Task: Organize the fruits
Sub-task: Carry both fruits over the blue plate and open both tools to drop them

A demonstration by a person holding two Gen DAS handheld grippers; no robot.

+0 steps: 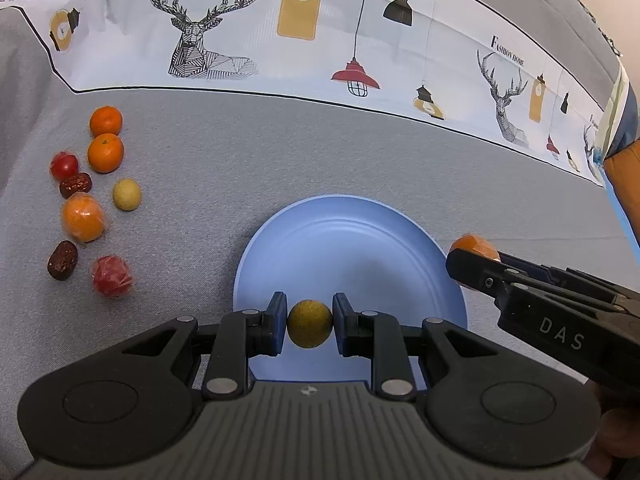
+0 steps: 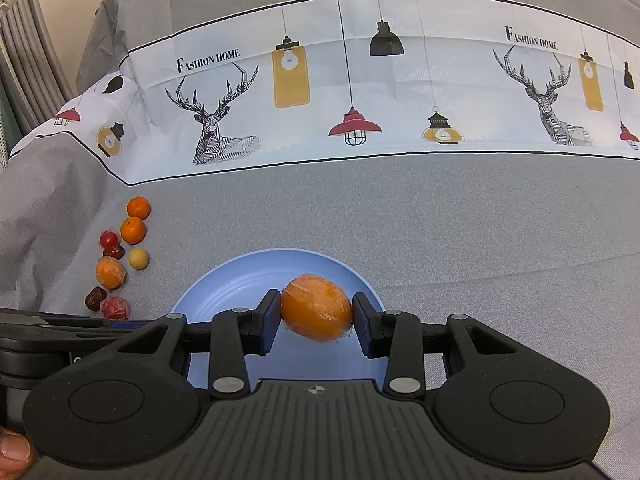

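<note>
Your left gripper [image 1: 310, 323] is squeezed onto a small brown-yellow ball fruit [image 1: 310, 323], one blue pad on each side. The jaws are only a little way apart, just as wide as the fruit. You've got it by the middle, so it can't roll out. It hangs over the near part of the blue plate [image 1: 360, 240], w/ nothing under it yet.

Your right gripper [image 2: 316, 308] is clamped on a bigger orange in plastic wrap [image 2: 316, 307]. The pads press on its two ends, so the jaws stand wider here. It's also above the blue plate [image 2: 224, 292], on the right side. From the left cam you see that gripper [image 1: 474, 258] poking in from the right, w/ the orange peeking over it near the plate's right edge.

Why both over the plate? Prob. bc the plate is the spot where the fruits go, and it's bare right now. Both grippers point down at it, which looks like you're about to drop the fruits off.

The rest of the fruit sits in a bunch on the gray tabletop [image 1: 200, 152], well off to the left: two bare oranges [image 1: 105, 153], one wrapped orange [image 1: 83, 217], a pale yellow ball [image 1: 126, 194], two dark red dates [image 1: 63, 260], a wrapped red fruit [image 1: 112, 276] and a small red one [image 1: 63, 165]. They're close together but not on the plate, so they're still to do.

Watch out: round fruits roll, so let go low, not from high up.
</note>
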